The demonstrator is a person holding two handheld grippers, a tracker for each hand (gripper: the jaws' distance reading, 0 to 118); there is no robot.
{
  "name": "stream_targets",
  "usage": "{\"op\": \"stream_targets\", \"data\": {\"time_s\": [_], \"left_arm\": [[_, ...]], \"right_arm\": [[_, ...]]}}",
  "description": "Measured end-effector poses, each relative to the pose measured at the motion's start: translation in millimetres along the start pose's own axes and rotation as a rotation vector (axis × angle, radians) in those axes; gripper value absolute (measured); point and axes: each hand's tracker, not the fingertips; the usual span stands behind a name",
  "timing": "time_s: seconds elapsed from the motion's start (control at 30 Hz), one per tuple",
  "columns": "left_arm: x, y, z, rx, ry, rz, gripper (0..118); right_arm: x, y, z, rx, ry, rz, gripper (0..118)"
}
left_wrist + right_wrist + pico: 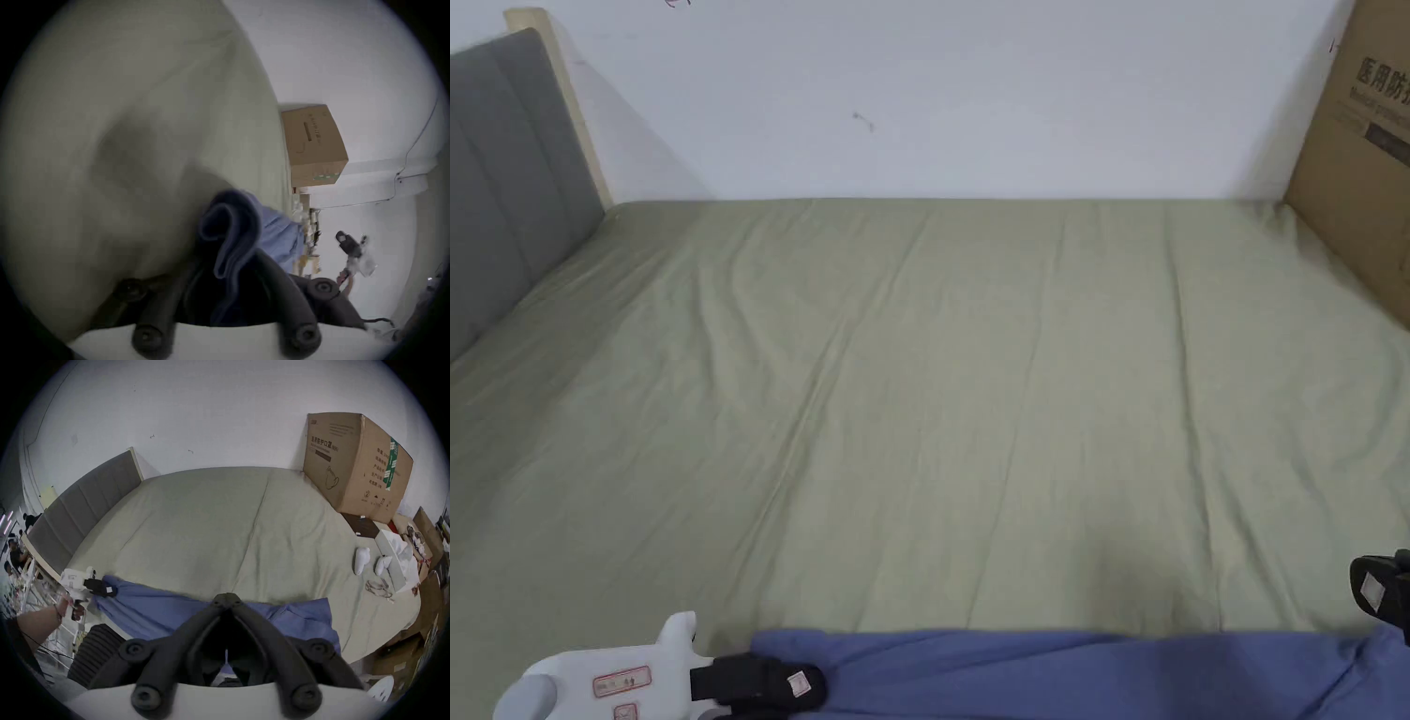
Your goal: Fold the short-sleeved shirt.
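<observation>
- left gripper [229,275] — jaws pinched on a bunched fold of the blue shirt [1050,670] at its left end.
- right gripper [226,600] — jaw tips together at the shirt's far edge; cannot tell if cloth is caught.
- shirt's long axis runs left-right between the 2 grippers, along the near edge of the bed [975,375].
- cardboard box [353,462] at the bed's far right corner; contents unseen.

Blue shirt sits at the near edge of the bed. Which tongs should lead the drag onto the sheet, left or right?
Left, probably. The left tongs visibly pinch a fold of the blue shirt. The right tongs are closed at the shirt edge, but their grip isn't confirmed.
</observation>
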Motion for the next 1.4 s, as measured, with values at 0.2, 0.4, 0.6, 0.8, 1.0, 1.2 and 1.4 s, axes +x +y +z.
{"op": "stream_targets", "data": {"time_s": [0.2,0.4,0.6,0.8,1.0,1.2,1.4], "left_arm": [[82,-5,37,0.061,0.214,-0.218,5],[137,-18,79,0.242,0.836,-0.518,5],[158,-20,68,0.224,0.709,-0.477,5],[210,-41,-56,-0.033,0.471,-0.484,8],[211,-48,-133,-0.148,0.336,-0.424,109],[223,-48,-95,-0.054,0.475,-0.551,75],[196,-61,-104,-0.159,0.513,-0.558,0]], "right_arm": [[7,-3,1,-0.007,0.001,-0.018,0],[15,-5,6,0.020,0.029,-0.037,0],[21,-12,14,0.041,0.057,-0.045,0],[25,-18,22,0.040,0.065,-0.045,0],[34,-22,30,0.040,0.060,-0.062,0],[40,-20,25,0.041,0.059,-0.071,0],[39,-23,13,0.032,0.073,-0.096,0]]}}
